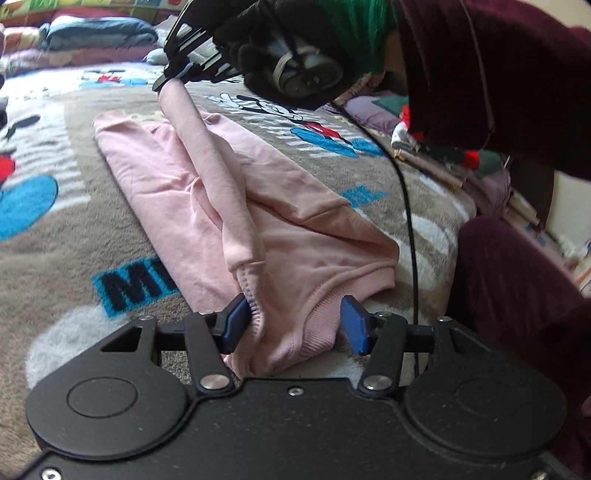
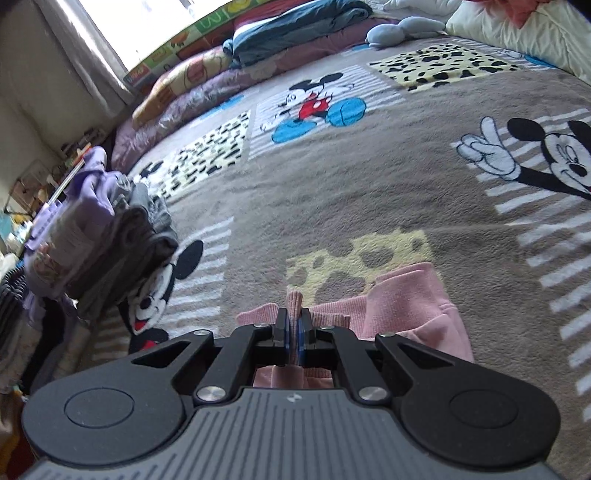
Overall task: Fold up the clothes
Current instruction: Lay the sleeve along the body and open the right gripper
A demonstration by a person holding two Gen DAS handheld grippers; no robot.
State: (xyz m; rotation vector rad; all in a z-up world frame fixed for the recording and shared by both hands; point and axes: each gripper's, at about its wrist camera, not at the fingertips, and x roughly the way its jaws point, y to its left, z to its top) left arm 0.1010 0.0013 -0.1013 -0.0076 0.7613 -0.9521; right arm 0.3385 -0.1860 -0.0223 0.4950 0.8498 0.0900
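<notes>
A pink sweatshirt (image 1: 207, 184) lies lengthwise on a grey cartoon-mouse blanket (image 1: 55, 240). My left gripper (image 1: 295, 325) is open at its near end, and bunched ribbed pink fabric fills the space between the blue pads (image 1: 236, 321). A black-gloved hand (image 1: 266, 48) holds my right gripper (image 1: 166, 79) above the far end. It pinches the end of a sleeve (image 1: 207, 155), lifting it off the body. In the right wrist view my right gripper (image 2: 294, 328) is shut on the pink ribbed cuff (image 2: 294, 301), with more of the pink sweatshirt (image 2: 410, 306) below.
A stack of folded grey and lilac clothes (image 2: 110, 236) stands at the blanket's left edge. Pillows and folded bedding (image 2: 288, 33) line the far side. A black cable (image 1: 406, 203) runs down the right of the sweatshirt, beside a person's dark red sleeve (image 1: 498, 74) and leg (image 1: 517, 288).
</notes>
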